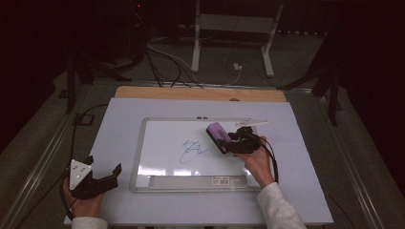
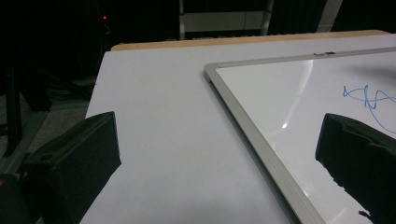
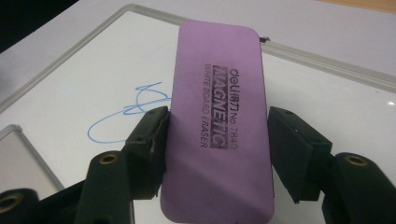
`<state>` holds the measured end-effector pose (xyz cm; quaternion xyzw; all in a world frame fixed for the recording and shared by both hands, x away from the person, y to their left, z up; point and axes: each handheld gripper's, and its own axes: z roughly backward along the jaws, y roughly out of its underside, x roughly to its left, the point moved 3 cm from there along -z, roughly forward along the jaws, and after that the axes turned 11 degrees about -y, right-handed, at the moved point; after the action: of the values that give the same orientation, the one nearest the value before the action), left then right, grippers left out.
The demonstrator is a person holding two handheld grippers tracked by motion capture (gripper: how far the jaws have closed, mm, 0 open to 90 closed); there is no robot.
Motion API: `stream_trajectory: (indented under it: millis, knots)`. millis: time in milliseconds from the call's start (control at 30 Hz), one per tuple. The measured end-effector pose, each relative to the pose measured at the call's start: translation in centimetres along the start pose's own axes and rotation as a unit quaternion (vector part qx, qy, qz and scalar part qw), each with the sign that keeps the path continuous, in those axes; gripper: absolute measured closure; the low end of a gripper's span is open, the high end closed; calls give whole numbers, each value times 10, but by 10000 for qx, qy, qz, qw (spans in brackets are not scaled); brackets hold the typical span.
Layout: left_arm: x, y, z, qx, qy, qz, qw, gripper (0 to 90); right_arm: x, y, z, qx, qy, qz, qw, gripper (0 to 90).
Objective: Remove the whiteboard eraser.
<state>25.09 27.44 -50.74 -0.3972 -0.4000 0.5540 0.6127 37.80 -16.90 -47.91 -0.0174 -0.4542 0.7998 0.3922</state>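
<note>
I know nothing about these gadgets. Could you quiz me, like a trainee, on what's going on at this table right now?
1. True or false: the right gripper is shut on a purple eraser.
2. What colour is the scribble on the whiteboard? A red, B blue, C green.
3. Where is the left gripper compared with the whiteboard?

Key
1. True: its jaws press both long sides of the eraser.
2. B.
3. It is off the board to its left, over the white table sheet, jaws open and holding nothing.
</note>
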Motion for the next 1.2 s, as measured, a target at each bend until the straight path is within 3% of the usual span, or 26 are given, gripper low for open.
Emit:
stream_trajectory:
  millis: [467, 1200]
  knots:
    - [0, 0, 0, -3, 0, -2, 10000, 6, 19, 3, -13, 178, -117, 309, 9993, 410]
    - [0, 0, 0, -3, 2, -4, 10000, 6, 36, 10, -32, 496, -237, 568, 9969, 410]
